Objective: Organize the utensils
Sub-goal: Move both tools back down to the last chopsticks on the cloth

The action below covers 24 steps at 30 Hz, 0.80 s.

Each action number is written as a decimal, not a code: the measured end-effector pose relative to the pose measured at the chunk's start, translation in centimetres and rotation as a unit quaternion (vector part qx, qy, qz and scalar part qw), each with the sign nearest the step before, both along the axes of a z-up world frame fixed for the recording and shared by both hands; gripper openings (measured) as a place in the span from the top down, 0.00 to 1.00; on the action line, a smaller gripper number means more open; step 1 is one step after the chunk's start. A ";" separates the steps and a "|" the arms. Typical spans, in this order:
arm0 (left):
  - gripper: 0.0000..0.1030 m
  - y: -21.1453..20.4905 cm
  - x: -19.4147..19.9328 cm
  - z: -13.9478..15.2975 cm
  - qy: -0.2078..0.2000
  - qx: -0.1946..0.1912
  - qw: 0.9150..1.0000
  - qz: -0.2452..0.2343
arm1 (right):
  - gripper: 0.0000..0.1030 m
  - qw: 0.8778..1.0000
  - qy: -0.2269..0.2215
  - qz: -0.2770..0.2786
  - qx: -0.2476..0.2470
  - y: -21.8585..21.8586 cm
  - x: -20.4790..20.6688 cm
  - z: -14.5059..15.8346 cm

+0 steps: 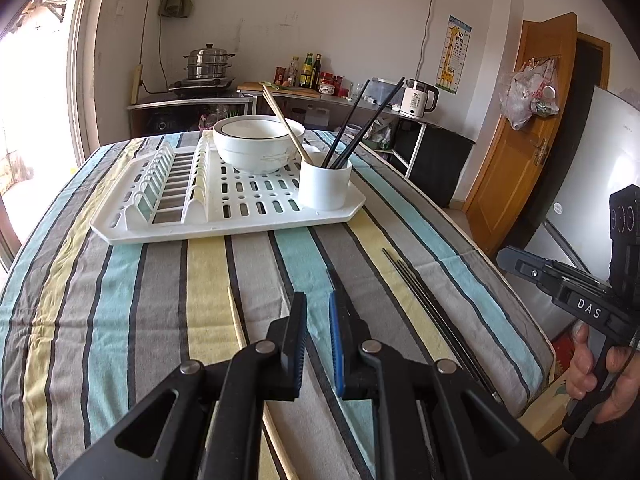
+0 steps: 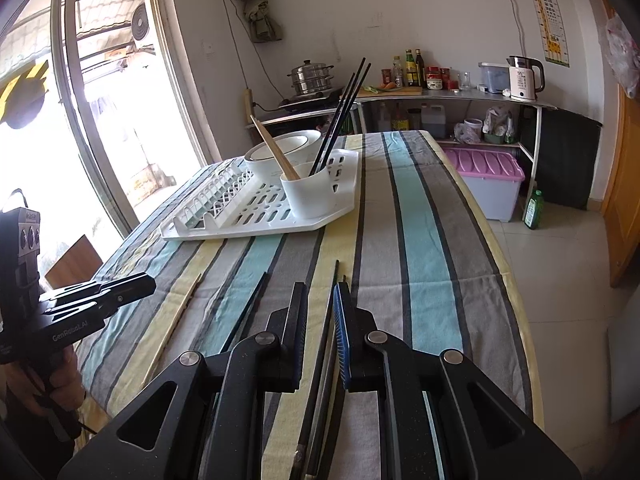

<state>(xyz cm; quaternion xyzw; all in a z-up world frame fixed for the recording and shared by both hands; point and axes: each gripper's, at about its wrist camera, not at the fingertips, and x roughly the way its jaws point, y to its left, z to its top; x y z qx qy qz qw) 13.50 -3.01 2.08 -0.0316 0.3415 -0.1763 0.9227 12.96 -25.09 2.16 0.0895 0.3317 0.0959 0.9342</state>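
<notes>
A white utensil cup (image 1: 324, 188) (image 2: 308, 196) stands at the near right corner of a white dish rack (image 1: 240, 224) (image 2: 240, 232). It holds black chopsticks (image 1: 360, 128) (image 2: 340, 120) and wooden chopsticks (image 1: 284, 124) (image 2: 272, 148). A white bowl (image 1: 256, 148) (image 2: 280, 152) sits behind it. On the striped cloth lie a wooden chopstick (image 1: 237, 320) (image 2: 176, 320), a dark chopstick (image 2: 246, 312) and a bundle of black chopsticks (image 1: 424, 304) (image 2: 322, 360). My left gripper (image 1: 318, 312) (image 2: 148, 280) hovers beside the wooden one, narrowly open and empty. My right gripper (image 2: 320, 304) (image 1: 506, 258) hangs over the black bundle, narrowly open, gripping nothing.
The table's right edge (image 2: 516, 280) drops to a tiled floor with a pink-lidded box (image 2: 488, 176) and a green bottle (image 2: 534, 208). Behind the table a counter carries a steamer pot (image 1: 208, 62), bottles and a kettle (image 1: 418, 98). A person's hand (image 1: 592, 368) holds each gripper handle.
</notes>
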 end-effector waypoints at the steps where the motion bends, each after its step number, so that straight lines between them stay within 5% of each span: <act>1: 0.88 0.1 -0.3 -0.1 0.001 -0.001 1.000 0.000 | 0.87 1.000 0.000 0.001 0.000 0.1 -0.3 -0.1; 24: 0.82 1.2 1.2 -2.9 0.035 0.025 0.998 0.038 | 0.87 0.998 0.063 0.006 -0.021 0.4 2.3 -3.8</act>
